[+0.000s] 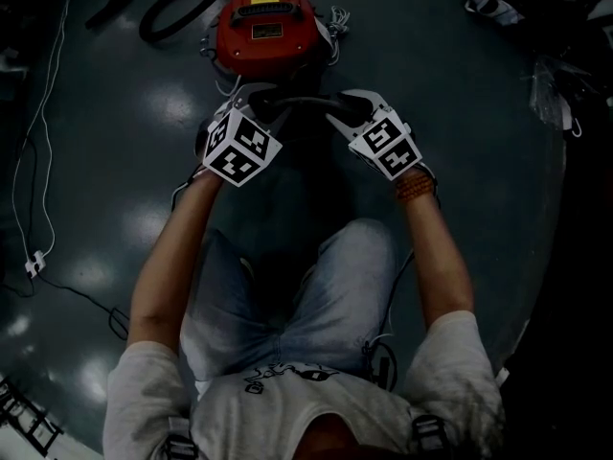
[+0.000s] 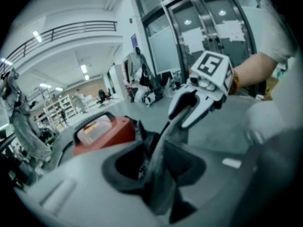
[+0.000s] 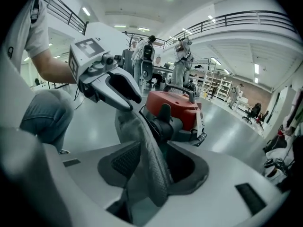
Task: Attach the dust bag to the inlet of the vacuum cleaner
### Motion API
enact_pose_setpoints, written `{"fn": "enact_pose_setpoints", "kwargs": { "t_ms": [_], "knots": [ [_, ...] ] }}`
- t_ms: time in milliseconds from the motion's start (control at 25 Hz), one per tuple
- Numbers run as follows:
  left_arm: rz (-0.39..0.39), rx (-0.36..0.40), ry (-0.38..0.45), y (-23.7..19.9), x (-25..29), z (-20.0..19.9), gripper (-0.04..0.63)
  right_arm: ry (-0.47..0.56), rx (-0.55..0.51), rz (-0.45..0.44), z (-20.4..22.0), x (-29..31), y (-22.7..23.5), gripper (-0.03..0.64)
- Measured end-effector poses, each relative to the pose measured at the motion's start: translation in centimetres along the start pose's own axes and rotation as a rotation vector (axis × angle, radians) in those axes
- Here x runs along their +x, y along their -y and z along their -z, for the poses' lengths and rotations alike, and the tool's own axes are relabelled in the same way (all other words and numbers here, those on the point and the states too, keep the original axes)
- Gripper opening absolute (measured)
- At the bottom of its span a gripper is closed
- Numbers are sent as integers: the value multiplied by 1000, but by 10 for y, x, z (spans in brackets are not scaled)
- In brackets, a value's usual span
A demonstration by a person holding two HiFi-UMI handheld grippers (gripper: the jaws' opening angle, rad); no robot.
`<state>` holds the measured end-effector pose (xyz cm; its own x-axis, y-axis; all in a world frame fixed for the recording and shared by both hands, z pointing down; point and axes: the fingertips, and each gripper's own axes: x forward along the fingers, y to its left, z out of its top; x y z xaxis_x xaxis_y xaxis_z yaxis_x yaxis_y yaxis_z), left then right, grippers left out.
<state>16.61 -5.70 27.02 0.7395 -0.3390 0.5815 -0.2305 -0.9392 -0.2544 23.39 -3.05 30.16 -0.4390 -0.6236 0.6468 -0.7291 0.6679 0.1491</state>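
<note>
Left gripper (image 1: 257,102) and right gripper (image 1: 343,103): jaws spread, grey dust bag (image 3: 147,160) slack between. I should pinch its mouth firmly, then stretch it squarely over the red vacuum cleaner (image 1: 266,27) inlet (image 3: 163,119).

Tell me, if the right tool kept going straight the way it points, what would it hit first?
The grey dust bag draped between its jaws; past that, probably the vacuum cleaner's black inlet, though depth is unclear.

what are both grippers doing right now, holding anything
Left gripper: tongs open, grey dust bag fabric between them, not clamped.
Right gripper: tongs open, same fabric between them, not clamped.
</note>
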Motion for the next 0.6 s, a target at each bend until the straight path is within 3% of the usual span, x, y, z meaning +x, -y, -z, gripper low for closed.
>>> {"fn": "enact_pose_setpoints", "kwargs": {
  "t_ms": [160, 200, 240, 280, 320, 480, 600],
  "knots": [
    [-96, -46, 80, -8, -26, -9, 132, 114, 76, 99, -14, -39, 13, 155],
    [-123, -74, 123, -12, -35, -17, 102, 172, 96, 141, -26, -55, 17, 153],
    [-149, -100, 174, -16, -46, -26, 62, 239, 115, 183, -43, -72, 21, 136],
    [-172, -124, 229, -21, -56, -38, 14, 311, 134, 221, -62, -88, 24, 43],
    [-190, -148, 284, -26, -65, -52, 5, 385, 152, 250, -85, -102, 26, 11],
    [-241, -261, 491, -46, -98, -107, 3, 614, 203, 321, -166, -132, 26, 11],
    [-277, -333, 583, -52, -115, -123, 3, 720, 299, 362, -185, -131, 22, 9]
  ]
}}
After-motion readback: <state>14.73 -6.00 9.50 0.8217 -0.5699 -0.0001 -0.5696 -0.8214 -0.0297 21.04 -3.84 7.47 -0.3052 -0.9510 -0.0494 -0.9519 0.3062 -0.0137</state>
